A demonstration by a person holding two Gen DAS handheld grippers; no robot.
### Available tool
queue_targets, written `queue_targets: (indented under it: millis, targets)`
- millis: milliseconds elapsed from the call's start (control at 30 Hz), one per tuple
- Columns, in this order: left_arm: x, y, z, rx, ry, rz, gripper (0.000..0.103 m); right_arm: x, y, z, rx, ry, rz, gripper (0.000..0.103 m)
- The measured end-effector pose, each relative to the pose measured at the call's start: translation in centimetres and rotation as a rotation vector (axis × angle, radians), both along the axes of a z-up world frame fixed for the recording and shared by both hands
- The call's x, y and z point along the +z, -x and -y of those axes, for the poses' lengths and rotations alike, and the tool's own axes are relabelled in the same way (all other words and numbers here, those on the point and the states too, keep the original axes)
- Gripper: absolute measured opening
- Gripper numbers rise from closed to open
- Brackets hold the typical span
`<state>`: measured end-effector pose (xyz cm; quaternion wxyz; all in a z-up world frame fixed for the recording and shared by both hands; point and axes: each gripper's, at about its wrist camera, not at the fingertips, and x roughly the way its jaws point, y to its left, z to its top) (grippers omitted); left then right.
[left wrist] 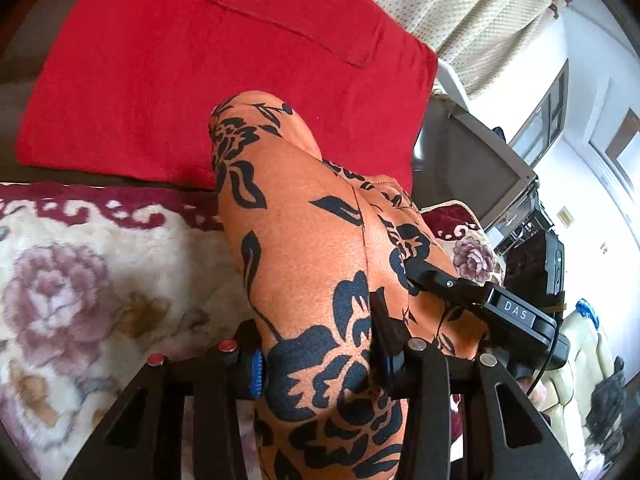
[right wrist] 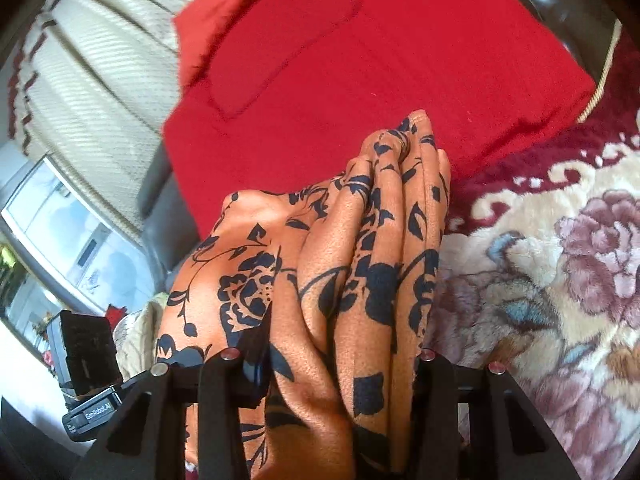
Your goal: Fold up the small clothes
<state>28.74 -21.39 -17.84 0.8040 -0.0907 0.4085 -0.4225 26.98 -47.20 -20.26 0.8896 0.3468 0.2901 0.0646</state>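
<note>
An orange garment with black flower print (left wrist: 304,248) hangs bunched between both grippers, lifted above the blanket. My left gripper (left wrist: 320,360) is shut on the garment; cloth fills the space between its fingers and hides the tips. My right gripper (right wrist: 340,364) is shut on the same garment (right wrist: 360,260), which stands in gathered folds ahead of it. The right gripper's body also shows in the left wrist view (left wrist: 496,312), pressed into the cloth's right side. A red folded garment (left wrist: 200,72) lies flat beyond; it also shows in the right wrist view (right wrist: 360,72).
A cream and maroon floral blanket (left wrist: 80,280) covers the surface below, also in the right wrist view (right wrist: 560,280). A cream curtain (right wrist: 88,80), a window and dark furniture (left wrist: 480,160) stand at the side. A dark surface edge (right wrist: 560,4) runs behind the red garment.
</note>
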Motion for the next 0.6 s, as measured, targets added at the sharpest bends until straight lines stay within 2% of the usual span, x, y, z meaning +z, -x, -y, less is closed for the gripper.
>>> queue_targets:
  millis: [100,233,300,467,533,600]
  targets:
    - [0.3,2.0,-1.2,0.011,-0.022,0.007,0.044,0.4,1.2,-1.4,0.022,0.02,0.025,0.048]
    - [-0.8,5.3,-2.6,0.038,-0.08,0.017,0.044,-0.9,2.9,-3.3,0.043,0.04,0.004,0.047]
    - [-1.8,6.3,-4.3,0.049,-0.097,-0.009,0.044,-1.7,3.6,-4.0,0.056,0.022,-0.019,0.047]
    - [-4.9,7.6,-5.0,0.063,-0.159,-0.091,0.046,-3.9,5.2,-6.7,0.074,0.056,-0.109,0.047]
    - [-5.9,7.8,-4.8,0.07,-0.221,-0.106,0.056,-5.1,5.3,-7.3,0.069,0.048,-0.163,0.049]
    - [-6.0,7.8,-5.2,0.09,-0.252,-0.115,0.062,-5.4,5.5,-7.4,0.059,0.064,-0.193,0.059]
